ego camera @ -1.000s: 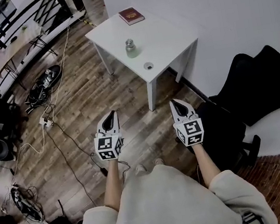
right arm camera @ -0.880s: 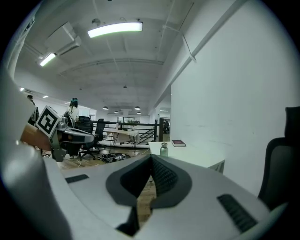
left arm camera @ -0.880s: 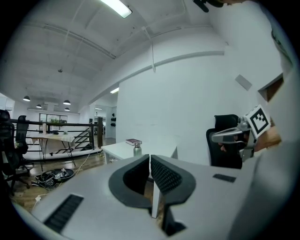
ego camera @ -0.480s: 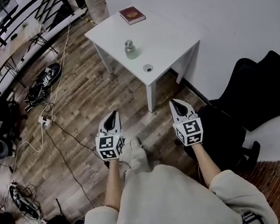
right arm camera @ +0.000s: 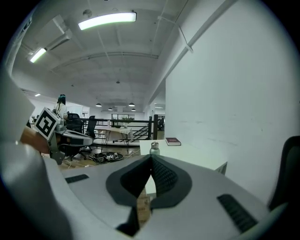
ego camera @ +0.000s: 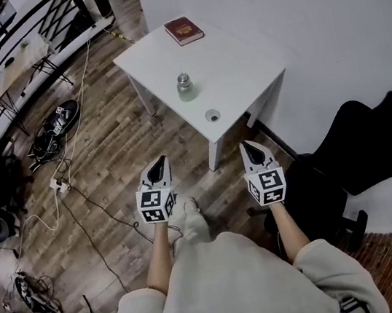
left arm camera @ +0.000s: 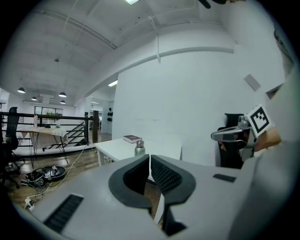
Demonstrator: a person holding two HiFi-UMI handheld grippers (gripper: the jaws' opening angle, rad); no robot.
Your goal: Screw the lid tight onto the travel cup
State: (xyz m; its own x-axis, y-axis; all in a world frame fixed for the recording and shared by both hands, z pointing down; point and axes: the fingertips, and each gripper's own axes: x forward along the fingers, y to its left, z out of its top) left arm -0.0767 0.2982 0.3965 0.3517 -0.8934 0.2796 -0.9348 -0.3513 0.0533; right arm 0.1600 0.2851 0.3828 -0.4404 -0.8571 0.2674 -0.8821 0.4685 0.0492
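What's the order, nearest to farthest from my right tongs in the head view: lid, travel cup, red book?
1. The lid, near the table edge closest to you.
2. The travel cup, mid-table, beyond the lid.
3. The red book, at the far corner.

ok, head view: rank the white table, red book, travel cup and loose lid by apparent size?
Largest to smallest:
1. white table
2. red book
3. travel cup
4. lid

Brushed metal travel cup, matt white table, wood-plank floor, glossy red book
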